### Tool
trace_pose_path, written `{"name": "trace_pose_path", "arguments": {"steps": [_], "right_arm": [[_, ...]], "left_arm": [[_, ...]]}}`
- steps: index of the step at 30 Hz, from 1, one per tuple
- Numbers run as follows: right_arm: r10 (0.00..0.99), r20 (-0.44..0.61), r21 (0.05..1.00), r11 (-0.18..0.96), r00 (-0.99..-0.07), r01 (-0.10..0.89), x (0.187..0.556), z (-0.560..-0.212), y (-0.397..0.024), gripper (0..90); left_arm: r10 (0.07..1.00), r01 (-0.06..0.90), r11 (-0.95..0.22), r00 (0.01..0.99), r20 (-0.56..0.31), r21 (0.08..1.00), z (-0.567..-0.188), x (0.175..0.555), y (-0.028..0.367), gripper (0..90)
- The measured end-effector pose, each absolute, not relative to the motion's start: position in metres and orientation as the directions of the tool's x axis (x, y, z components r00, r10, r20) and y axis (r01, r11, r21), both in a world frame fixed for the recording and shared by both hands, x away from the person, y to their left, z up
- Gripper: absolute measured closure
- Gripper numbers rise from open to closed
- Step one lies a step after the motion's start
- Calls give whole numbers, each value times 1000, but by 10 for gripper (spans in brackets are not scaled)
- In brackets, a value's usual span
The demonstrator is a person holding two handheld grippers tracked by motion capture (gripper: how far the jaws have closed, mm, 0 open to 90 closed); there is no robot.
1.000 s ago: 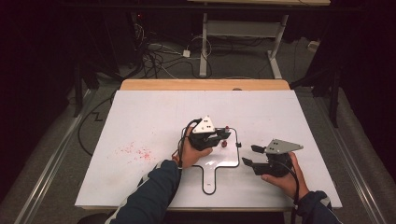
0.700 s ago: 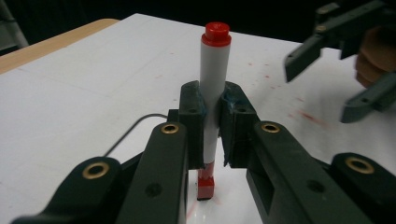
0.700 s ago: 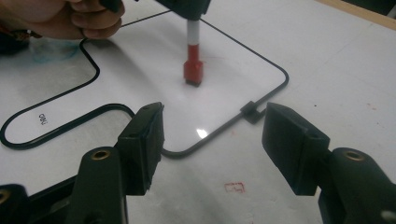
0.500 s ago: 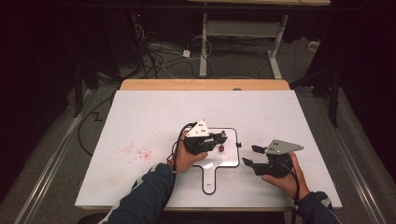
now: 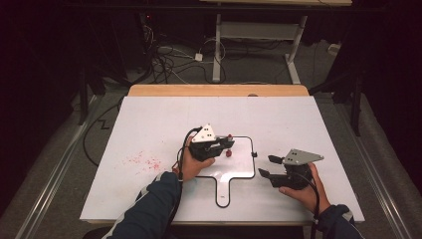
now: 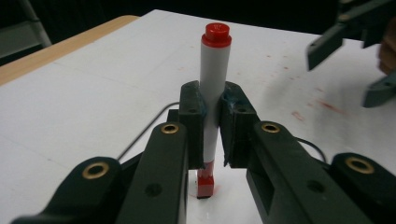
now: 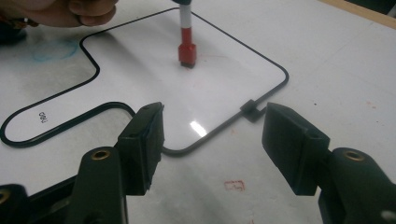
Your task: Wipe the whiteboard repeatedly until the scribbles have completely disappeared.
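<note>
- Left gripper [image 6: 211, 135] clamped on the marker [image 6: 214, 88] at mid-barrel, tip down on the whiteboard [image 5: 239, 167].
- Light, stiff, smooth plastic by the look; mid-barrel the sensible hold, likely to slip or twist if pinched loosely.
- Right gripper [image 7: 212, 140] spread wide, holding nothing, just beside the whiteboard's corner.
- One marker, one whiteboard, two grippers.
- Red smudges [image 5: 143, 160] well left of the whiteboard.

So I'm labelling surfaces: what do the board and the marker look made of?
Board: looks like a glossy white dry-erase sheet with a thin black rim; a light glints on it. Marker: apparently smooth white plastic with red ends, clamped in the left gripper.
</note>
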State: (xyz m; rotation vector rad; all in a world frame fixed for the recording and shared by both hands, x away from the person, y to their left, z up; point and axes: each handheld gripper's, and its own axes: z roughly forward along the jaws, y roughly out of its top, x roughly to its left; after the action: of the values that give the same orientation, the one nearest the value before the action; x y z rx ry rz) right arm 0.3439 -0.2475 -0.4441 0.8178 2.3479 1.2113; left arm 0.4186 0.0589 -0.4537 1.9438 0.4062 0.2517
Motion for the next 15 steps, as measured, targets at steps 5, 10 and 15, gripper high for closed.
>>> {"name": "trace_pose_path", "arguments": {"steps": [5, 10, 15], "right_arm": [[646, -63, 827, 461, -760, 323, 344, -444, -247, 398], [642, -65, 826, 464, -764, 321, 343, -444, -245, 398], [645, -58, 825, 461, -762, 328, 344, -445, -247, 398]], "left_arm": [[404, 148, -368, 915, 14, 918, -454, 418, 59, 788], [429, 159, -346, 903, 6, 925, -455, 428, 50, 788], [388, 154, -351, 922, -6, 923, -454, 424, 35, 789]]}}
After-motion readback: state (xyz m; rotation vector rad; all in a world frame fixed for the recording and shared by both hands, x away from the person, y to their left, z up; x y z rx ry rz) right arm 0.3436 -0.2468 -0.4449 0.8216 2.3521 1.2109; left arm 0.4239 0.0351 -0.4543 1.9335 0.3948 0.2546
